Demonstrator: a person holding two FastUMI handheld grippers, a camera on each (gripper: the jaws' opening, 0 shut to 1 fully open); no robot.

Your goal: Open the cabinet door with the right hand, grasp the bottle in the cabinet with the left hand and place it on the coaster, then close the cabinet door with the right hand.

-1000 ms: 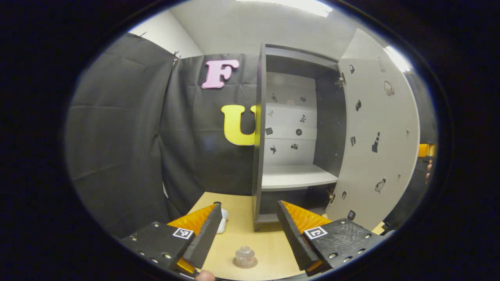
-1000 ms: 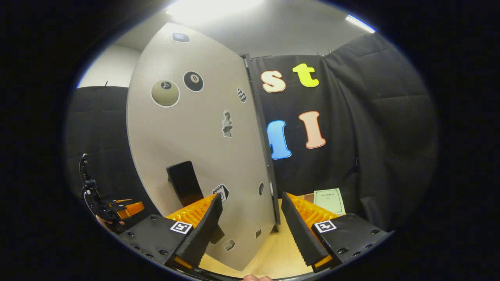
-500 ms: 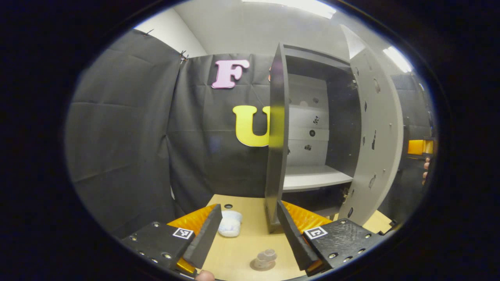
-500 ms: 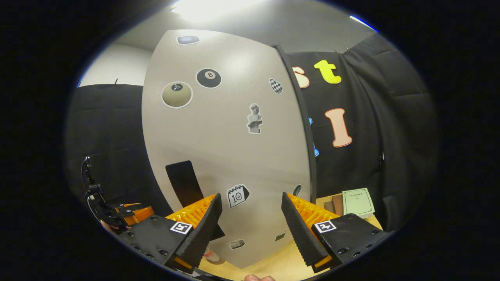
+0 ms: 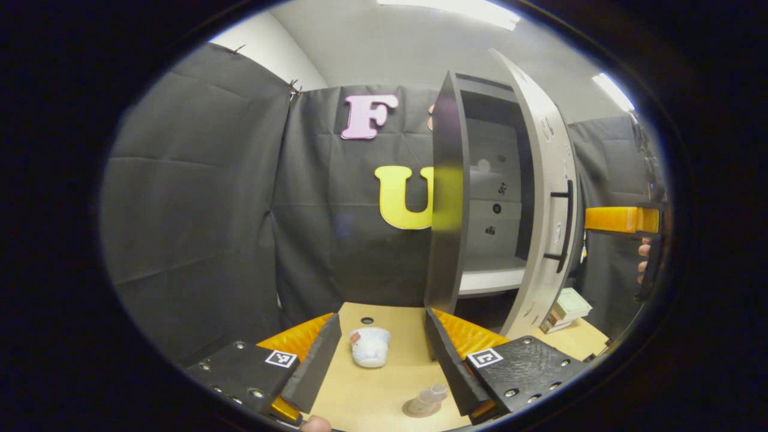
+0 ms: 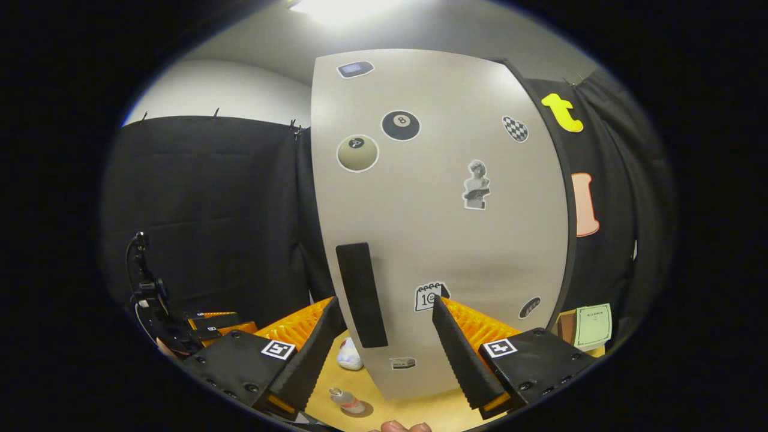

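The grey cabinet door [image 6: 444,228], covered in stickers, stands close in front of my right gripper [image 6: 384,348]. That gripper is open, and the door's black handle [image 6: 362,294] rises just ahead between its fingers. In the left gripper view the door [image 5: 546,198] is nearly against the dark cabinet [image 5: 447,192], leaving a narrow gap. A small clear bottle [image 5: 427,399] stands on a round brown coaster [image 5: 417,411] on the table, low beside the fingers of my open left gripper [image 5: 381,360], which holds nothing. The bottle [image 6: 345,399] also appears low in the right gripper view.
A crumpled white object [image 5: 369,347] lies on the wooden table [image 5: 360,396] left of the cabinet. Stacked books [image 5: 567,309] sit to the cabinet's right. The other gripper [image 5: 621,219] and a hand [image 5: 645,252] are beyond the door. Black cloth walls enclose the booth.
The door has swung from wide open to nearly shut, with my right gripper following its outer face. The left gripper's view has shifted, so the cabinet now sits further right.
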